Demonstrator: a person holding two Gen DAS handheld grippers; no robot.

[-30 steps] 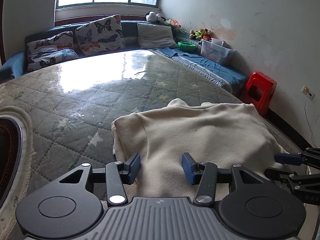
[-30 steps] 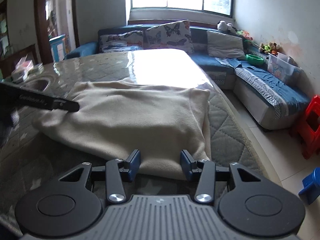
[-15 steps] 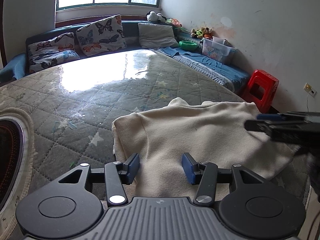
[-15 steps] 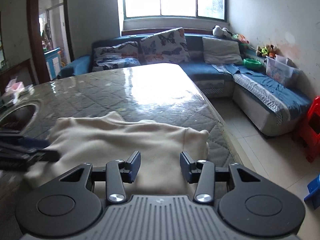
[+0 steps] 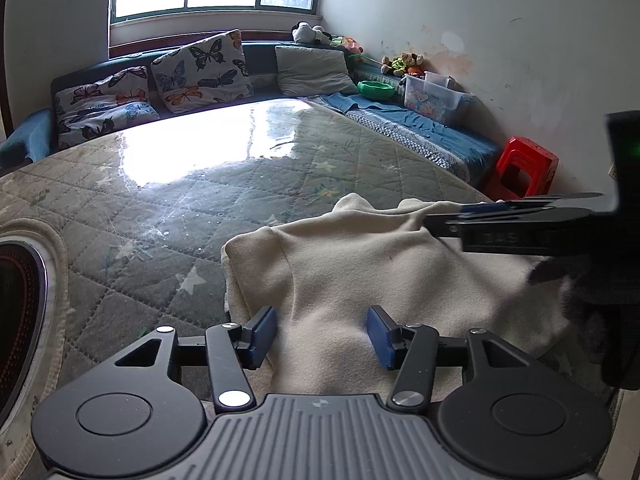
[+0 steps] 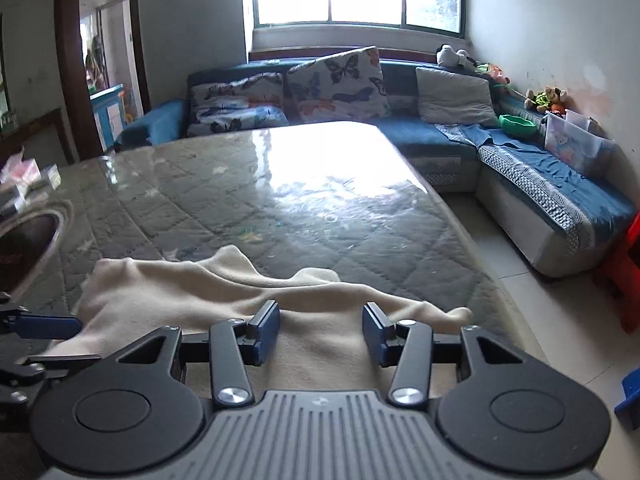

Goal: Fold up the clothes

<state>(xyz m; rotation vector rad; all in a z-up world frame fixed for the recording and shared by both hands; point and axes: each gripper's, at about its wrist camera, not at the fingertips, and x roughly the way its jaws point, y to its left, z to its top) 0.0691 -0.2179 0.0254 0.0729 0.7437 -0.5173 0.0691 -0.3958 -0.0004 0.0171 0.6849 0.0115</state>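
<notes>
A cream garment (image 5: 380,264) lies spread on the quilted table (image 5: 200,208), near its right corner. My left gripper (image 5: 322,336) straddles the garment's near edge; its jaws are opening, and a hump of cloth sits between the pads without being pinched. My right gripper (image 5: 436,226) reaches in from the right over the garment's far right corner. In the right wrist view, the garment (image 6: 180,292) runs under and between the right gripper (image 6: 322,330), whose jaws are opening clear of the cloth. The left gripper (image 6: 76,340) shows at the left edge.
A blue corner sofa (image 6: 540,184) with butterfly cushions (image 5: 200,68) wraps the far side. A red stool (image 5: 524,168) and a blue stool (image 6: 632,396) stand on the tile floor (image 6: 540,300) beyond the table's right edge. A dark round inset (image 5: 16,312) sits at the left.
My right gripper has travelled from the garment's near right edge across it to the far right corner, and its jaws have widened. The left gripper has stayed put.
</notes>
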